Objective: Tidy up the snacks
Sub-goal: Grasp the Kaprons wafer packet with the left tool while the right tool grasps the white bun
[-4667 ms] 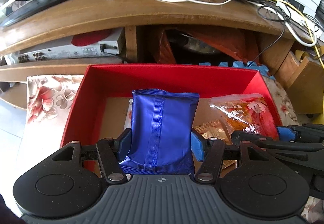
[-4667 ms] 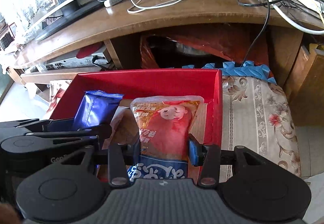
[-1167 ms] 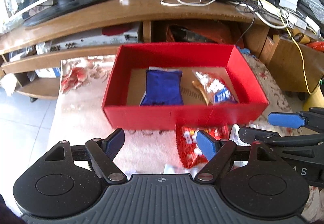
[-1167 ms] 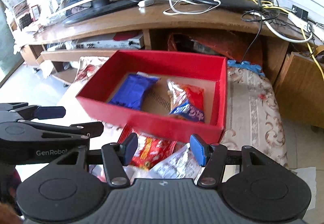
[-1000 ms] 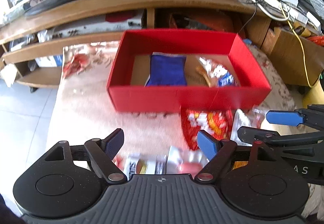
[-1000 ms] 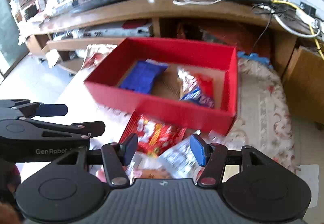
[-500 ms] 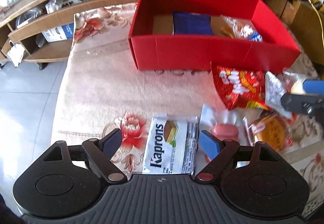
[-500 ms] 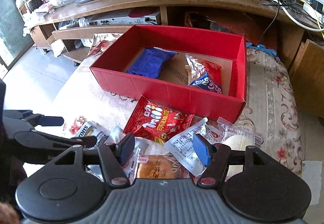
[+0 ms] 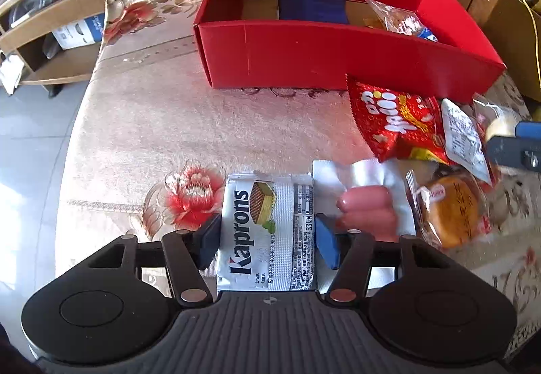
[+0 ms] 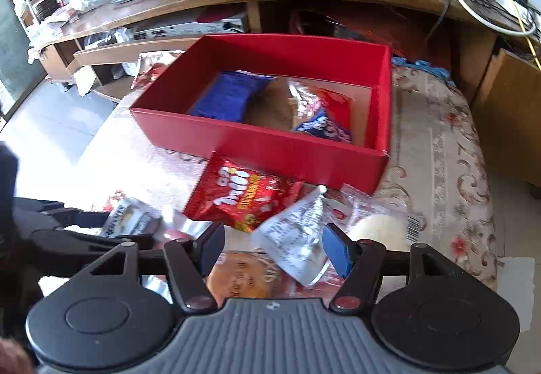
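As my left hand-held gripper point(image 9: 267, 240) is closing on the Kaprons wafer pack point(image 9: 267, 232), its long axis lies along my fingers, red box point(image 9: 338, 53) ahead; my right hand-held gripper point(image 10: 272, 250) stands apart above the silver sachet point(image 10: 297, 239), gripping nothing.

Bare cloth point(image 9: 142, 124) left of red box point(image 9: 304, 59), snack packets point(image 9: 399, 127) crowding right

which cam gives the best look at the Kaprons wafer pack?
Left wrist view: the Kaprons wafer pack lies face-up and fully readable between the left gripper fingers, whose jaws are closing onto it. In the right wrist view the pack shows only as a blurred sliver at the left, partly hidden behind the left gripper.
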Demonstrator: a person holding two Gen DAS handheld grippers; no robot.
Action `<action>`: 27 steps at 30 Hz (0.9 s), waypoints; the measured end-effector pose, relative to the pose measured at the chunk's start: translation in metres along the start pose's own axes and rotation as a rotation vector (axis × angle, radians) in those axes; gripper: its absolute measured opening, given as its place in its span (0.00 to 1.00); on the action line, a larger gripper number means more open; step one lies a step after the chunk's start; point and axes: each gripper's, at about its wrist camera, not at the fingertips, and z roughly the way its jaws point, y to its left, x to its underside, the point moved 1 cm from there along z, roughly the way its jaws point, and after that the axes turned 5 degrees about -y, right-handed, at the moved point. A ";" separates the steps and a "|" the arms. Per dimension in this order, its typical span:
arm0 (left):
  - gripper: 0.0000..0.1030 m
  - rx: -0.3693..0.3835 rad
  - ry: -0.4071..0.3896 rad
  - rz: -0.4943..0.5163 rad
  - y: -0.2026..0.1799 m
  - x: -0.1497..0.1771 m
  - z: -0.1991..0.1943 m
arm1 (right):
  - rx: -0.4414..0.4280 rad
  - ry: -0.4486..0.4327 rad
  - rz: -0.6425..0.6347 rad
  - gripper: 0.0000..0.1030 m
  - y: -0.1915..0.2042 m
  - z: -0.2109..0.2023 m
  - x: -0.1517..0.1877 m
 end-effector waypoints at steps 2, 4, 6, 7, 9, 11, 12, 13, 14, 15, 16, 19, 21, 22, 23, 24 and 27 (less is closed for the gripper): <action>0.62 0.005 -0.001 -0.001 0.001 0.002 -0.002 | 0.011 0.004 0.016 0.61 -0.009 0.000 0.001; 0.62 0.007 -0.001 -0.007 0.002 0.002 -0.003 | 0.026 0.009 0.035 0.61 -0.018 0.000 0.003; 0.62 0.009 -0.007 -0.014 0.004 0.002 -0.005 | 0.040 0.018 0.055 0.61 -0.028 0.000 0.005; 0.62 0.011 -0.012 -0.020 0.005 0.001 -0.006 | 0.051 0.023 0.069 0.61 -0.033 0.001 0.006; 0.62 0.022 -0.022 -0.031 0.008 -0.001 -0.009 | 0.070 0.032 0.090 0.61 -0.042 0.004 0.008; 0.62 0.032 -0.033 -0.038 0.009 -0.004 -0.011 | 0.080 0.030 0.094 0.61 -0.047 0.005 0.007; 0.62 0.038 -0.038 -0.041 0.010 -0.004 -0.012 | 0.083 0.028 0.093 0.61 -0.048 0.005 0.006; 0.62 0.044 -0.041 -0.044 0.010 -0.005 -0.013 | 0.083 0.029 0.095 0.61 -0.050 0.006 0.004; 0.62 0.051 -0.044 -0.049 0.011 -0.006 -0.014 | 0.085 0.030 0.104 0.61 -0.053 0.007 0.003; 0.62 0.061 -0.047 -0.052 0.011 -0.007 -0.015 | 0.091 0.032 0.113 0.61 -0.055 0.009 0.002; 0.62 0.068 -0.051 -0.056 0.012 -0.008 -0.016 | 0.102 0.035 0.118 0.61 -0.058 0.010 0.001; 0.62 0.092 -0.065 -0.068 0.011 -0.011 -0.019 | 0.133 0.036 0.149 0.62 -0.068 0.011 0.000; 0.62 0.108 -0.071 -0.072 0.009 -0.014 -0.020 | 0.143 0.043 0.176 0.64 -0.074 0.013 0.001; 0.62 0.115 -0.072 -0.072 0.009 -0.014 -0.020 | 0.138 0.051 0.186 0.66 -0.077 0.017 0.001; 0.62 0.123 -0.072 -0.072 0.007 -0.015 -0.020 | 0.126 0.062 0.198 0.69 -0.078 0.020 0.003; 0.62 0.129 -0.071 -0.072 0.006 -0.015 -0.020 | 0.112 0.073 0.206 0.70 -0.079 0.024 0.004; 0.62 0.141 -0.070 -0.062 0.002 -0.015 -0.021 | 0.100 0.102 0.203 0.70 -0.075 0.035 0.007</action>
